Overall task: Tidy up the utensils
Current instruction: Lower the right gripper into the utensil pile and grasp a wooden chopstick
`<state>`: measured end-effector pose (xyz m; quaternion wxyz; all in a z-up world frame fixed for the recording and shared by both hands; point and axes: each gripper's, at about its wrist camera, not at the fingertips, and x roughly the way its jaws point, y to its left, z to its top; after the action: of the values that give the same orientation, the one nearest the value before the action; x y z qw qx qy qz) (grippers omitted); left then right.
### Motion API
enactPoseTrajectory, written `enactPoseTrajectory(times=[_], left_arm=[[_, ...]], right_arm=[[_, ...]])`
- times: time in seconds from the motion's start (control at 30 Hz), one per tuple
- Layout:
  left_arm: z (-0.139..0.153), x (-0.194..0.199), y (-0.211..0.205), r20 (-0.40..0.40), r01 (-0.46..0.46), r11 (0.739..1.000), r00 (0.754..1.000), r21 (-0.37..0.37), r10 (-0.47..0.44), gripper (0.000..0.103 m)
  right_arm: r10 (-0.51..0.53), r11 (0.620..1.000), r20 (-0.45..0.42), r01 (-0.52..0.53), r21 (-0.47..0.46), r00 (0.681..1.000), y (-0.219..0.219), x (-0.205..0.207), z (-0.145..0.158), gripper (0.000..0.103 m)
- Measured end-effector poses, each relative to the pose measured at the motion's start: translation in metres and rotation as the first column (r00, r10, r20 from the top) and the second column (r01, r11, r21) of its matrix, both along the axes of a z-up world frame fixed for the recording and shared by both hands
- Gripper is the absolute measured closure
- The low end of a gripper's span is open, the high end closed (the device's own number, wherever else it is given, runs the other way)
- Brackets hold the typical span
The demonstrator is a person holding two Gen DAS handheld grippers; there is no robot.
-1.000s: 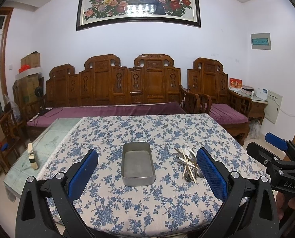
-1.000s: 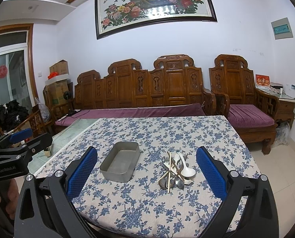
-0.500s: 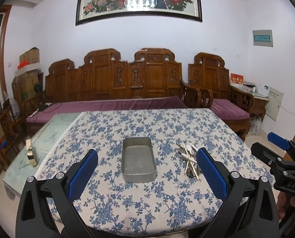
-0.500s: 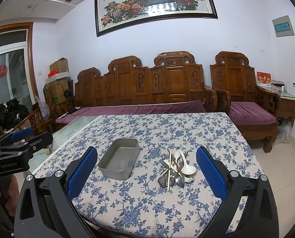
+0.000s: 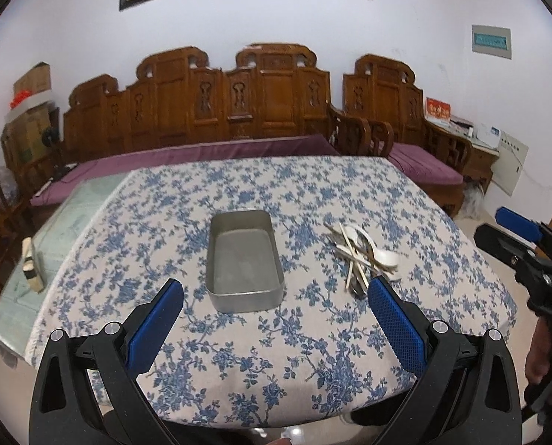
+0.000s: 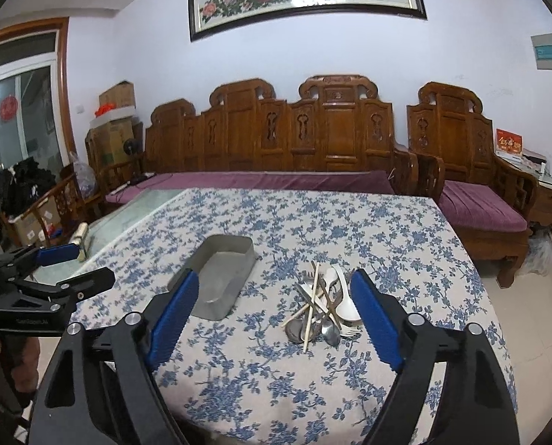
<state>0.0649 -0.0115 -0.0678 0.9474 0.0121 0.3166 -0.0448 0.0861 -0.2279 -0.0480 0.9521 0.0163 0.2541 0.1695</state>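
Farthest left, on the bare glass strip of the desk (image 5: pixel 72 207) beyond the floral tablecloth (image 5: pixel 276 352), stands a small pale block that cannot be identified. The left gripper (image 5: pixel 274 304) hovers over the near edge with its jaws wide apart and nothing between them, lined up with the empty metal tin (image 5: pixel 244 261) at the cloth's centre. Just right of the tin, not touching it, lies the jumbled pile of utensils (image 6: pixel 322 306): a white ceramic spoon (image 6: pixel 344 302), wooden chopsticks (image 6: pixel 311 306), metal spoons and a fork, crossed over one another. The right gripper (image 6: pixel 274 298) hangs above the near side of that pile, its jaws likewise spread and empty.

Nothing appears sorted yet; this looks like the approach before the first pick. The next move likely calls for the right gripper to descend on a single topmost piece, perhaps a chopstick, closing across its narrow shaft without dragging its neighbours, then carrying it to the tin.
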Motion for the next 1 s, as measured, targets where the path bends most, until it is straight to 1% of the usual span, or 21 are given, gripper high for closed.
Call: enactPoseTrajectory(times=[0.1, 0.33, 0.53, 0.6, 0.7, 0.8, 0.93, 1.0], left_arm=[[-0.009, 0.010, -0.001, -0.022, 0.026, 1.000, 0.999, -0.015, -0.026, 0.006], [-0.025, 0.032, -0.014, -0.063, 0.081, 0.996, 0.995, -0.027, -0.082, 0.006], [-0.036, 0.053, -0.025, -0.094, 0.106, 0.994, 0.990, -0.032, -0.109, 0.006], [-0.040, 0.059, -0.028, -0.099, 0.110, 0.993, 0.989, -0.031, -0.113, 0.006], [-0.046, 0.069, -0.035, -0.111, 0.123, 0.992, 0.986, -0.032, -0.126, 0.006], [-0.052, 0.077, -0.040, -0.124, 0.136, 0.990, 0.983, -0.026, -0.138, 0.006], [-0.062, 0.087, -0.044, -0.147, 0.149, 0.989, 0.978, -0.020, -0.150, 0.006], [-0.065, 0.090, -0.046, -0.156, 0.149, 0.989, 0.976, -0.016, -0.149, 0.006]], right_arm=[[0.008, 1.000, -0.032, -0.009, -0.015, 0.999, -0.002, 0.015, -0.009, 0.027], [0.030, 0.998, -0.088, -0.034, -0.045, 0.996, -0.010, 0.044, -0.031, 0.035], [0.034, 0.997, -0.151, -0.045, -0.068, 0.988, -0.028, 0.076, -0.057, 0.043], [0.028, 0.997, -0.180, -0.041, -0.066, 0.983, -0.033, 0.086, -0.066, 0.050], [0.019, 0.997, -0.219, -0.035, -0.069, 0.976, -0.039, 0.101, -0.082, 0.056], [0.022, 0.998, -0.264, -0.038, -0.057, 0.964, -0.042, 0.113, -0.100, 0.061], [0.023, 0.998, -0.315, -0.042, -0.053, 0.949, -0.043, 0.131, -0.122, 0.064], [0.034, 0.998, -0.347, -0.050, -0.036, 0.937, -0.043, 0.142, -0.132, 0.068]])
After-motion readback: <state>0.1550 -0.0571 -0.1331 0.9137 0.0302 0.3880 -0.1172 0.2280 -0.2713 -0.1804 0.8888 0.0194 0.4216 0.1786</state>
